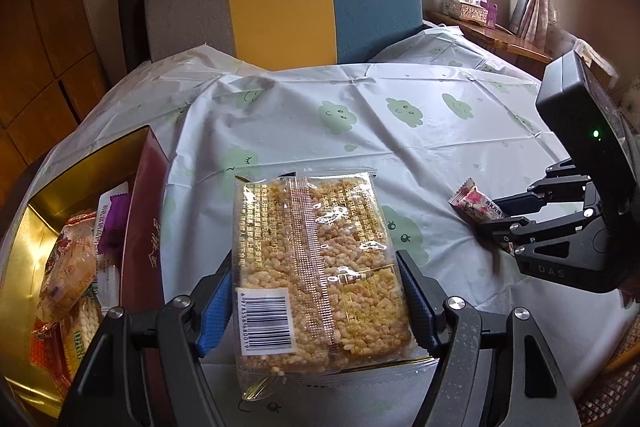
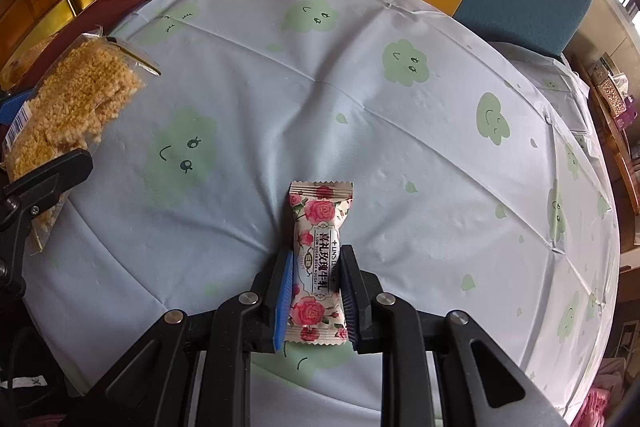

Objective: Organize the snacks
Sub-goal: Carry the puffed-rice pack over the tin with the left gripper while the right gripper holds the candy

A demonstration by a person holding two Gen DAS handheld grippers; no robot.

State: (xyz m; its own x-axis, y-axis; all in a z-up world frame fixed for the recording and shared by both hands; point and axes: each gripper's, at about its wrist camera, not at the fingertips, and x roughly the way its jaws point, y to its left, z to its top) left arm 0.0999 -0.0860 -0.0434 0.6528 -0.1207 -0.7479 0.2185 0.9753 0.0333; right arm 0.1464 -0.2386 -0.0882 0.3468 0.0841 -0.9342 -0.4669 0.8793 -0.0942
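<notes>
We had the left gripper pinching a clear-wrapped puffed rice cake by its long sides, held above the tablecloth. Our right gripper was squeezed on a rose-print nougat candy low over the cloth. Further left sat the gold-lined snack box, already holding several packets.
</notes>
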